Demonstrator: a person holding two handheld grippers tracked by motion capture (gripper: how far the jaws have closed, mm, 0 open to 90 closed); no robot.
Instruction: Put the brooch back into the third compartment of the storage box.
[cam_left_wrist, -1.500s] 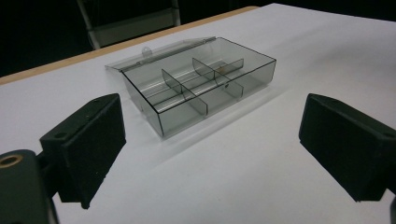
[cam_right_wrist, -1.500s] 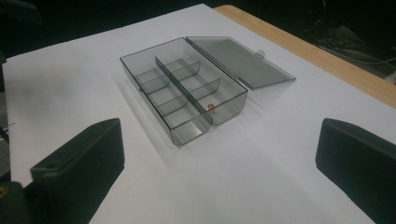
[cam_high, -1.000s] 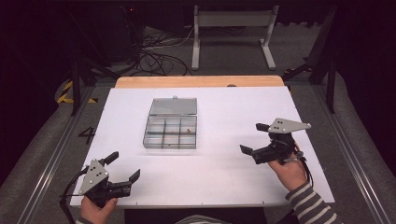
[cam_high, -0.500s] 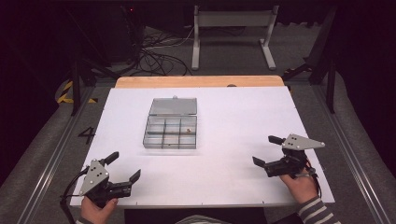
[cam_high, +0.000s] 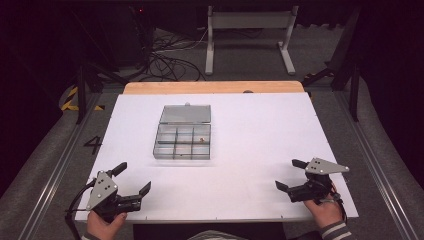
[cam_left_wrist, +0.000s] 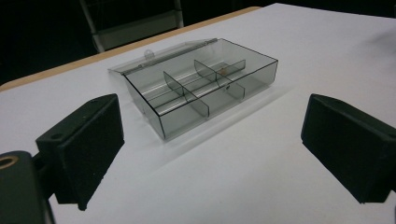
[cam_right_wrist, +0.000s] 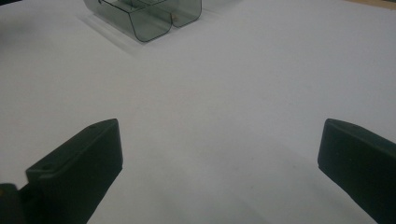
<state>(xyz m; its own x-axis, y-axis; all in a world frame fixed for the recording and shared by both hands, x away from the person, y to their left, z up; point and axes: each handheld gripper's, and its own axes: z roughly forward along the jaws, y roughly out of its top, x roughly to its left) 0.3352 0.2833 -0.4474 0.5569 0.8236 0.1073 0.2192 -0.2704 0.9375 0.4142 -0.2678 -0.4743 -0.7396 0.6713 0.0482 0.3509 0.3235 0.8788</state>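
Note:
A clear plastic compartment box (cam_high: 182, 140) lies on the white table (cam_high: 260, 135) left of centre, its lid folded flat behind it. A small brownish item (cam_high: 202, 140) sits in one right-hand compartment. The box (cam_left_wrist: 205, 88) stands ahead of my left gripper's jaws, and its near corner (cam_right_wrist: 149, 16) shows at the top of the right gripper view. My left gripper (cam_high: 134, 180) rests open at the table's front left corner, nothing between its jaws. My right gripper (cam_high: 291, 175) is open and empty near the front right edge.
A wooden strip (cam_high: 212, 87) runs along the table's far edge. Behind it stand a white metal frame (cam_high: 247, 37) and tangled cables (cam_high: 165, 60) on the floor. Metal rails (cam_high: 50, 180) flank the table on both sides.
My right gripper has drawn back toward the front right edge of the table and lowered. The left gripper and the box have stayed put.

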